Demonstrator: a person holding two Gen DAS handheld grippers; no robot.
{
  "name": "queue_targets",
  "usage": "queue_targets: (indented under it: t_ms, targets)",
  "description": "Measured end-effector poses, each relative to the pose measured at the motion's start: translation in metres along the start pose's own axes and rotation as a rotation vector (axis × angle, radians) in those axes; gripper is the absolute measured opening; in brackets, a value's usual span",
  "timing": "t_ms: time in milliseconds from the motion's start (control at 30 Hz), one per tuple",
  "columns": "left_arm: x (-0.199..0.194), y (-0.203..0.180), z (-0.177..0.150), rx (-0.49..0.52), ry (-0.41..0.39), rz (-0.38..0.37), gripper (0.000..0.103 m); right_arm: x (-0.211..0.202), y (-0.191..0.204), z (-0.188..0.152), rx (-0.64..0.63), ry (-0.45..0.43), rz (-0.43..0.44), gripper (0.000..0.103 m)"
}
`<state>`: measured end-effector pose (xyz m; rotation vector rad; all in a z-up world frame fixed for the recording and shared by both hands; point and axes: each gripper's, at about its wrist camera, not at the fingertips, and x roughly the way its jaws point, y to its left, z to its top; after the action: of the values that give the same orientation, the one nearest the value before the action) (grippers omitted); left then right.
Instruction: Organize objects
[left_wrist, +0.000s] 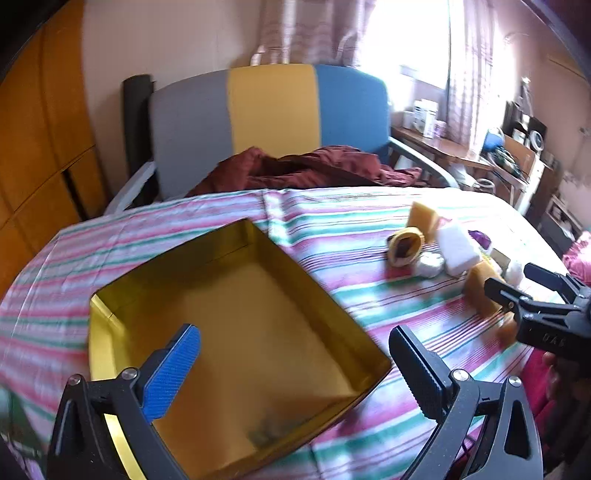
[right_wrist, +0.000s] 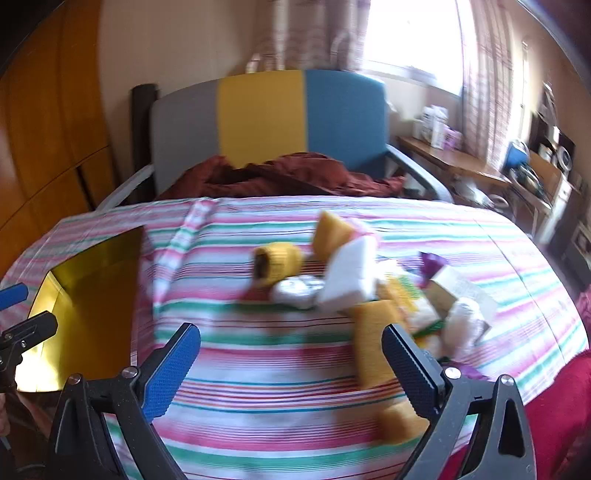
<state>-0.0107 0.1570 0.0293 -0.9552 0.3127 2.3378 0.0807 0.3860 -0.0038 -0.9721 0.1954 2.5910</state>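
Note:
An open gold box (left_wrist: 236, 332) lies on the striped cloth, below my left gripper (left_wrist: 295, 362), which is open and empty over its near right part. A heap of small things lies to the right: a yellow knitted cup (right_wrist: 277, 264), orange sponge pieces (right_wrist: 373, 332), a white block (right_wrist: 351, 280), a silver foil lump (right_wrist: 299, 291) and packets. My right gripper (right_wrist: 291, 358) is open and empty, just in front of the heap, with its right finger beside an orange sponge. The right gripper also shows in the left wrist view (left_wrist: 524, 284). The box shows at the left in the right wrist view (right_wrist: 88, 302).
The striped cloth (right_wrist: 258, 387) covers a bed. A grey, yellow and blue chair (left_wrist: 273, 110) with a dark red cloth (left_wrist: 314, 170) stands behind it. A wooden wardrobe (left_wrist: 40, 147) is at the left, a cluttered desk (left_wrist: 461, 151) at the right.

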Motion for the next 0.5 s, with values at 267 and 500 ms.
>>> queue_targets:
  t_ms: [267,500]
  targets:
    - [0.033,-0.032,0.039,0.036,0.014,-0.079,0.103,0.012,-0.058,0.023,0.149,0.052,-0.021,0.101]
    - [0.069,-0.055,0.066,0.061,0.047,-0.118,0.102,0.026,-0.092,0.05,0.199,0.045,-0.043,0.101]
